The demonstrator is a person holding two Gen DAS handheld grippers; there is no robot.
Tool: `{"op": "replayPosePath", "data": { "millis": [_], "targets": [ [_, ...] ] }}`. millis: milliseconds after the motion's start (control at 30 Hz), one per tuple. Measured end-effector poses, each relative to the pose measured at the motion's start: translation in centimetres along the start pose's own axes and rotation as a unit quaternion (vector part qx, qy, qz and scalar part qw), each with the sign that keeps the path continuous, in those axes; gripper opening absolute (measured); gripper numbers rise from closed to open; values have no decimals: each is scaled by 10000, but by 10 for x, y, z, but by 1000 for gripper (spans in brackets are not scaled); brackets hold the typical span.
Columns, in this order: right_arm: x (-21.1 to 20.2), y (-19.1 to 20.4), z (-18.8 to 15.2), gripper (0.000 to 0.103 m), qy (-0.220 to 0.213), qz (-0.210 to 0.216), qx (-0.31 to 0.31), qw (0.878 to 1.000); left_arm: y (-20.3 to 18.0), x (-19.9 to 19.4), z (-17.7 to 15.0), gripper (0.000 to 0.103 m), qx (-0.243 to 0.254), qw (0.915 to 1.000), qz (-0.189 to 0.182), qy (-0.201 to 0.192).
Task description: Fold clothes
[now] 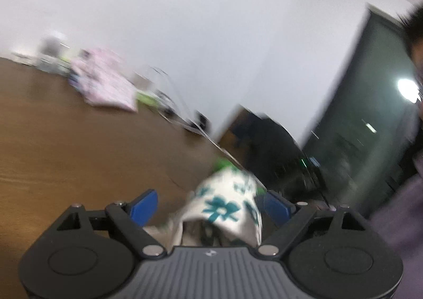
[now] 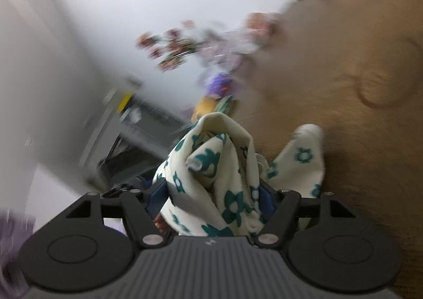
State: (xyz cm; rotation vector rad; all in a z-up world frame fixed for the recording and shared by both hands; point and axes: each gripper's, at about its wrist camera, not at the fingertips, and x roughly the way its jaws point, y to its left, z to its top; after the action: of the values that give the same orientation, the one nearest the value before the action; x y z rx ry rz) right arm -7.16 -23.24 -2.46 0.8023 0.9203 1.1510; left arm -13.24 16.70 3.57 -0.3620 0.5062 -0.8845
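**Flowered garment bunched in both grippers above the table**

Nearest the lens in the right wrist view, the right gripper has a thick wad of the cream garment with teal flowers packed between its blue pads; the cloth fills the gap and seems pinched, so I read it as gripping the garment. One loose flap hangs off to the right over the wood.

In the left wrist view, the left gripper stands wide. The same garment lies between its pads but hugs the right-hand one, with a clear gap on the left, so these jaws look open around the cloth, not clamped.

The step in hand appears to be picking up and spreading the piece. To do it well, each gripper should hold a single edge or corner rather than a wad; the garment then wants pulling taut before being laid flat.

Beyond lies the brown table, with broad bare wood to the left for spreading. Its far edge runs diagonally close behind the garment, so lay inward. Farther off, a pink folded cloth and blurred clutter sit by the wall.
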Motion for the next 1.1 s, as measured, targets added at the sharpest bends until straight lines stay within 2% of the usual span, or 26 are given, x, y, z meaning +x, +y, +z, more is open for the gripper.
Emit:
{"op": "replayPosePath", "data": {
  "millis": [67,133,200,233,300,533,767,833,900,967,1000,1067,1100],
  "targets": [
    [4,0,5,69,-153,-350,261,9989,2,1,3,87,-74,9994,258,-226],
    [9,10,9,69,-272,-744,-56,9968,5,6,3,86,-114,9976,630,-273],
    [18,19,9,69,-352,-1063,-330,9932,9,23,4,84,-259,9909,1318,5],
    [21,22,8,69,-383,-1185,-433,9913,13,29,4,82,-331,9879,1511,116],
    [28,25,4,69,-460,-1513,-626,9854,17,36,3,77,-436,9862,1585,180],
    [36,20,-1,72,-775,-1826,-631,9781,12,46,2,77,-213,9767,2111,309],
    [24,27,-5,85,-1198,-2042,-801,9683,0,26,1,77,-55,9738,2272,-54],
    [14,36,-6,86,-1477,-2271,-1045,9569,-14,16,1,77,120,9739,2251,-282],
    [2,51,-10,86,-1888,-2680,-1522,9324,-29,5,0,77,321,9742,2169,-532],
    [-5,69,-15,78,-2096,-2775,-2063,9146,-46,-1,-4,77,463,9758,2013,-713],
    [-6,79,-18,70,-2139,-2797,-2345,9061,-54,-2,-7,77,514,9770,1926,-761],
    [6,94,-24,57,-1910,-2798,-2847,8968,-67,9,-11,73,627,9762,1976,-636],
    [14,99,-27,45,-1767,-2817,-3041,8927,-70,15,-13,68,686,9738,2104,-520]
  ]
}}
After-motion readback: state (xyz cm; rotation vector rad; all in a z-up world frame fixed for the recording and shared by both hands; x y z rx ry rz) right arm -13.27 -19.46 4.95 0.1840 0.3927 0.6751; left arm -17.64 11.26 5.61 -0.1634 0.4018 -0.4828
